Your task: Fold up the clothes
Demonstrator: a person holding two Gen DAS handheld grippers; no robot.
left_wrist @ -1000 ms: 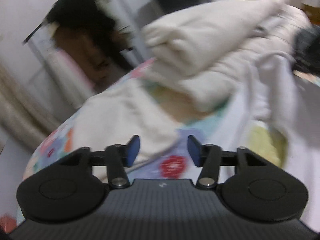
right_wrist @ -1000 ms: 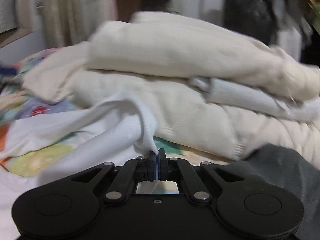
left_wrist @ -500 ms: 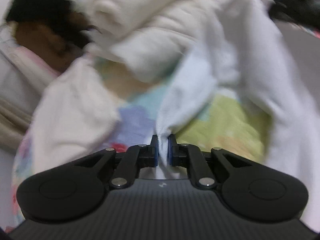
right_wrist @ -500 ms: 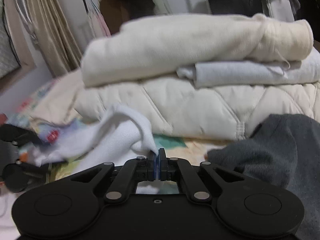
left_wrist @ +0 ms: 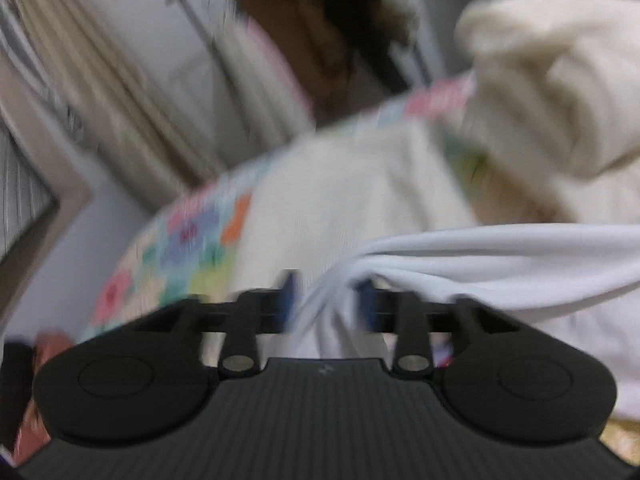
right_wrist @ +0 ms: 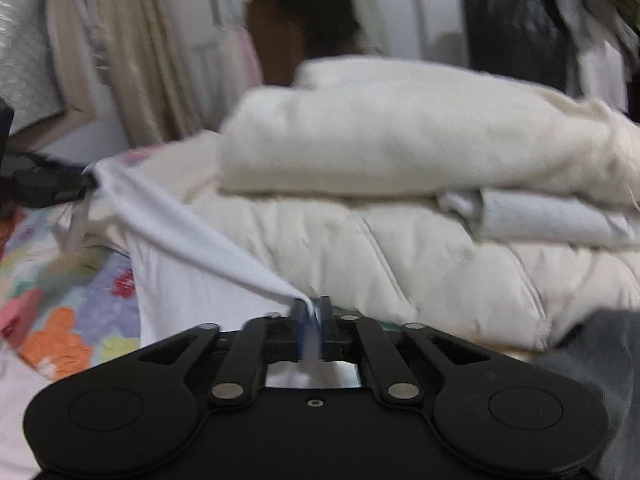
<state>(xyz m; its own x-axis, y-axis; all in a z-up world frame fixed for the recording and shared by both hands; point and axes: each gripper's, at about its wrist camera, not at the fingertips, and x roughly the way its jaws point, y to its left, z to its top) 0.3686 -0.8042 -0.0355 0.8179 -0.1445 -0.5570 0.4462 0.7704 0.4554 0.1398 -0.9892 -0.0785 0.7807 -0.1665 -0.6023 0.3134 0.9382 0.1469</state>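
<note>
A white garment [right_wrist: 192, 240] hangs stretched between my two grippers above the flower-patterned bedspread [right_wrist: 60, 320]. My right gripper [right_wrist: 312, 312] is shut on one bunched end of it. In the left wrist view the same white garment [left_wrist: 500, 256] runs in from the right and passes between the blue pads of my left gripper [left_wrist: 326, 298], whose jaws stand apart in a blurred frame. In the right wrist view the left gripper [right_wrist: 48, 188] shows at the far left, at the garment's other end.
A stack of folded cream and white clothes [right_wrist: 400, 152] on a quilted cream jacket [right_wrist: 400, 264] lies just behind. A dark grey garment [right_wrist: 600, 360] is at the right. Beige curtains [right_wrist: 132, 60] and a clothes rack stand beyond the bed.
The garment has been lifted off the bed and pulled taut between the grippers. The left gripper swung left and up; its jaws, shut half a second ago, now stand wider apart.
</note>
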